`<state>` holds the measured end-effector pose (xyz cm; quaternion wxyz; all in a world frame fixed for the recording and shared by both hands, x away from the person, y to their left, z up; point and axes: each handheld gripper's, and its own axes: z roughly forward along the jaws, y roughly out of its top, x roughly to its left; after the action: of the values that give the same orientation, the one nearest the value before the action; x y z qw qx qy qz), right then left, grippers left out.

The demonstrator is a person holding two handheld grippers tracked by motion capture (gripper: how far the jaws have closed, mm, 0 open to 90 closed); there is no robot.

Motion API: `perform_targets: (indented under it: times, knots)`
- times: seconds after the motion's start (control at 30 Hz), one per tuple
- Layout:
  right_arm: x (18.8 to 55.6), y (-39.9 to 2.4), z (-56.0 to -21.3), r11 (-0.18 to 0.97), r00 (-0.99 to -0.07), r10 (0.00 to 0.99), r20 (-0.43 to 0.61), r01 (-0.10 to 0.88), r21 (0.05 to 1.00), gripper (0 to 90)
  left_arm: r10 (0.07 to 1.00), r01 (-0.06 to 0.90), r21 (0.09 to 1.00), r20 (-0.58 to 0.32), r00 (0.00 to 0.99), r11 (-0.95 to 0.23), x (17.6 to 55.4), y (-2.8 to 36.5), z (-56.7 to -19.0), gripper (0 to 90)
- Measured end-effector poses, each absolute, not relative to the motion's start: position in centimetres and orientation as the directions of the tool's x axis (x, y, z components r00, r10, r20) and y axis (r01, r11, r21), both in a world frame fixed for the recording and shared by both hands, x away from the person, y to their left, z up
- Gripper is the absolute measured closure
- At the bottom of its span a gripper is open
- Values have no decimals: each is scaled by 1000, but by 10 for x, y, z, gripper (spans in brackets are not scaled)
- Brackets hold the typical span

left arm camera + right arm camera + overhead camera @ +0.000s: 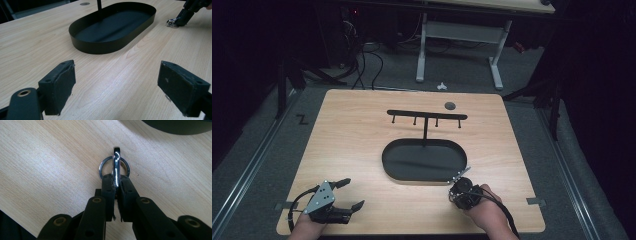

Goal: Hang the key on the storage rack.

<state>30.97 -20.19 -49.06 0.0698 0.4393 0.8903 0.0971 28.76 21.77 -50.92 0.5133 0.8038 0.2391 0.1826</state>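
A light wood-grain table point(362, 135) is seen from the high view, w/ a shallow black oval metal tray point(424, 160) set near its centre. Behind the tray, at abt 12 o'clock, a black T-shaped hook rack point(427, 116) w/ four small pegs is stood upright, its post rising at the tray's far edge. A small dark round disc point(450, 105) is set in the table top at abt 1 o'clock from the rack. The right gripper point(460, 176) is held at abt 4 o'clock from the tray, just beside its near rim, w/ the person's right hand point(484, 207) behind it. In the right gripper view its jaws are closed on a shiny silver metal clip w/ a split key ring point(115, 167); the clip is pinched edge-on betw. the pads and the ring is seen just above the table. The left gripper point(354, 194) is held at abt 7 o'clock from the tray, well apart from it, near the table's front-left corner. Its jaws are spread wide w/ nothing betw. them, as is confirmed in the left gripper view, where bare table is seen betw. the two black pads point(61, 86).
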Motion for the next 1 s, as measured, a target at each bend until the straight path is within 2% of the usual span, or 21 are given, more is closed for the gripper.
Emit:
perform_targets:
  times: [0.47, 0.63, 0.8, 0.83, 1.0]
  knots:
    - [309, -198, -489, 608, -617, 787, -31, 765, 212, 844, 571, 197, 912, 47, 820, -359, 287, 218, -509, 153]
    - [310, -199, -478, 608, -619, 784, -35, 757, 240, 844, 576, 204, 911, 44, 816, -359, 287, 217, -510, 152]
    - [311, -203, -468, 551, -566, 824, -11, 797, 246, 844, 574, 203, 910, 47, 817, -363, 287, 217, -510, 153]
    - [312, -205, -466, 569, -584, 811, -21, 780, 261, 844, 574, 202, 910, 47, 817, -362, 287, 217, -510, 152]
    - [312, -213, -453, 542, -560, 828, -28, 788, 292, 844, 575, 205, 909, 45, 817, -362, 287, 217, -510, 152]
